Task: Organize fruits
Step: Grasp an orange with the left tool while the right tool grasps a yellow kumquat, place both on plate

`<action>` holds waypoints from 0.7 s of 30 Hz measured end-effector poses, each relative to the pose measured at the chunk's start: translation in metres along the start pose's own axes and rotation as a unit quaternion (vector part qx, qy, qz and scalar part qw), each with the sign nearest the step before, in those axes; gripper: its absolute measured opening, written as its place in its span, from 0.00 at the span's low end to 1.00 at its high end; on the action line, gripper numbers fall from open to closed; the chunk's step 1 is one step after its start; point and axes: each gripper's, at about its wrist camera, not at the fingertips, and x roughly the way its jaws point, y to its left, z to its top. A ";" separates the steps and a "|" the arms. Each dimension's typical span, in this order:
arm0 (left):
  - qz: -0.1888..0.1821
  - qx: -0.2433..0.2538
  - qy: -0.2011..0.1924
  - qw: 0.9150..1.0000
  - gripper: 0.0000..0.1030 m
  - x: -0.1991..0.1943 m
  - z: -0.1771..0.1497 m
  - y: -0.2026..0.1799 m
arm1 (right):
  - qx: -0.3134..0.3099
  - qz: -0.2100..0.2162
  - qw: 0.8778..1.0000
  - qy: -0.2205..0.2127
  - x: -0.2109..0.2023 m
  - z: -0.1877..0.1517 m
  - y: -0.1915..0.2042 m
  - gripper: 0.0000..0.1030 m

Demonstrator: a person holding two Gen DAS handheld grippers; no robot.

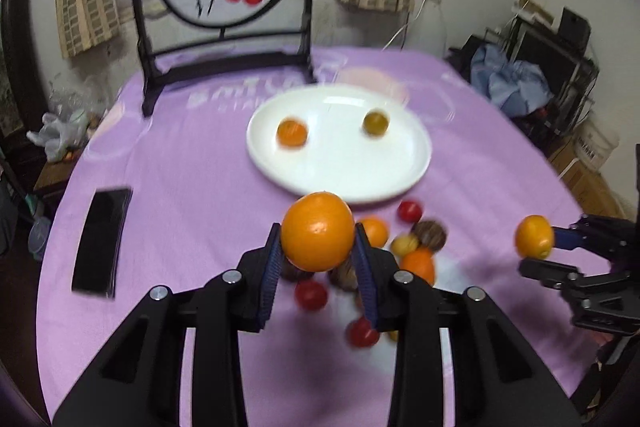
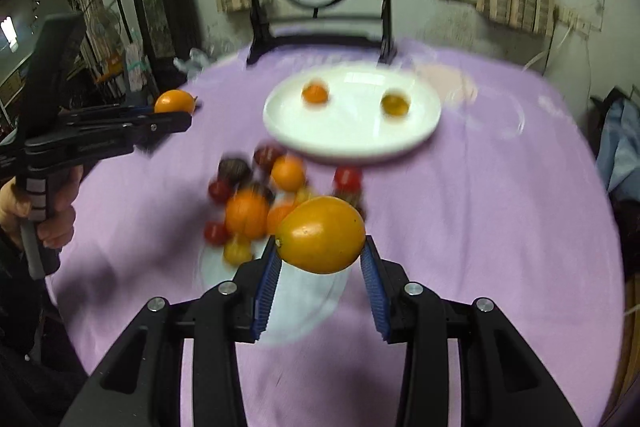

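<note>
Left gripper (image 1: 317,259) clamping orange (image 1: 317,231), right gripper (image 2: 320,267) likewise

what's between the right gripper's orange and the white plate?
The loose fruit pile: small oranges, red tomatoes, dark round fruits on the purple cloth. Right wrist view shows it, left of the direct line from the held orange to the white plate.

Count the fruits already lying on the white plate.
2. On the white plate, an orange fruit lies left of centre and a yellow-green fruit right of centre, apart from each other. Nothing there looks hidden.
</note>
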 end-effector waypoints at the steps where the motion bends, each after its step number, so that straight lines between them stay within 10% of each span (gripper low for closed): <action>1: 0.000 -0.002 -0.006 1.000 0.33 0.001 0.012 -0.003 | -0.006 -0.006 1.000 -0.010 0.000 0.011 -0.003 0.40; 21: 0.054 -0.048 0.102 0.992 0.33 0.197 0.066 0.017 | 0.049 -0.052 0.997 0.042 0.182 0.102 -0.071 0.42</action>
